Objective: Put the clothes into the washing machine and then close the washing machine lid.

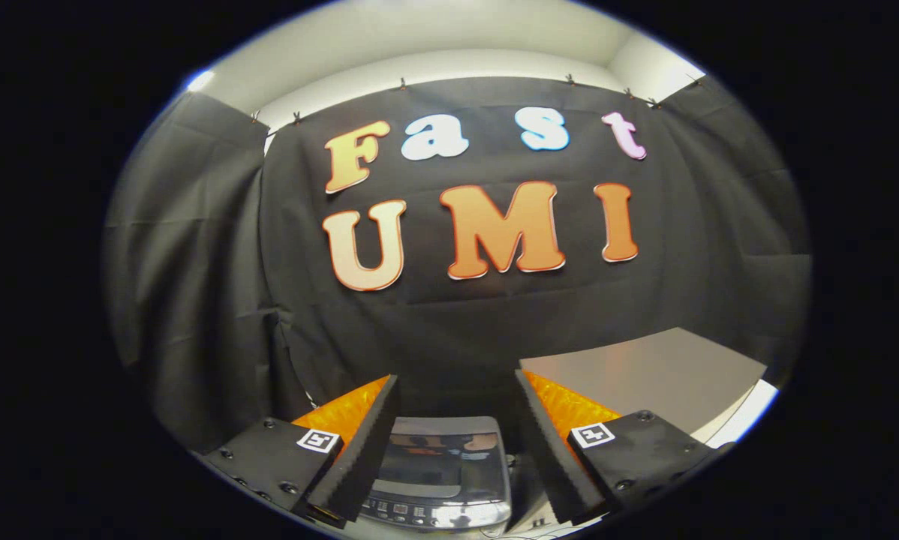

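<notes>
Since the gripper (457, 390) hangs w/ fingers spread wide & nothing held, it looks lined up above the washing machine (442, 469), seen between them w/ lid (440, 454) down. Clothes: can't tell where. Pale table (644, 371) sits to the right; black cloth walls the booth.

**Black-draped booth under a white ceiling**

Black cloth (449, 322) hangs in creased panels across the back and both sides, pinned along its top edge by small clips (402, 84). Above it runs a white ceiling (419, 37), brightly lit. A pale grey tabletop (644, 375) stands low at the right, against the cloth.
</notes>
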The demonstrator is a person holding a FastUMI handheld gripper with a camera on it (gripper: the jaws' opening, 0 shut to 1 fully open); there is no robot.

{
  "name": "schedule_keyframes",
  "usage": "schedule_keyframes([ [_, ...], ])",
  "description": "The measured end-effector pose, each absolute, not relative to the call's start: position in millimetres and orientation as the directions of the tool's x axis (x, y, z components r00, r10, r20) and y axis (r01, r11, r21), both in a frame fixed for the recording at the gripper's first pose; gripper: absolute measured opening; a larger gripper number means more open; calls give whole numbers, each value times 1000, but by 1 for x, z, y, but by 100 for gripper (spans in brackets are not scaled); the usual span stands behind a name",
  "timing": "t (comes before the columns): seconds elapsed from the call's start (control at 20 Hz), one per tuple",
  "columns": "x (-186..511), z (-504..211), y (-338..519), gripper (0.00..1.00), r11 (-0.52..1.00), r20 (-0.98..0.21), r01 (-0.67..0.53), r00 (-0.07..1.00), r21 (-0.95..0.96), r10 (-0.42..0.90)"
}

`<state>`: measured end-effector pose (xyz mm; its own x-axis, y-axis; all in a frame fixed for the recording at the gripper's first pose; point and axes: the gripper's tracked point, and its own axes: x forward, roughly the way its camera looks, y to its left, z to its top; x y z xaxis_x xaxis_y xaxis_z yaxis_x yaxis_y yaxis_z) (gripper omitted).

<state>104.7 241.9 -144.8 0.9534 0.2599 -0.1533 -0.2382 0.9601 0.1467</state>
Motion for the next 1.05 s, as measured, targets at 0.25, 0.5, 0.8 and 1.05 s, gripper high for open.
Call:
schedule_keyframes([
  [0.25,62,-101,162,97,970,-86,-216,970,113,227],
  [0.5,33,-77,97,96,980,-26,-183,982,75,185],
  [0.8,5,-76,43,97,985,-29,-164,986,48,165],
  [1.05,-25,-88,5,97,991,-42,-123,991,50,125],
])
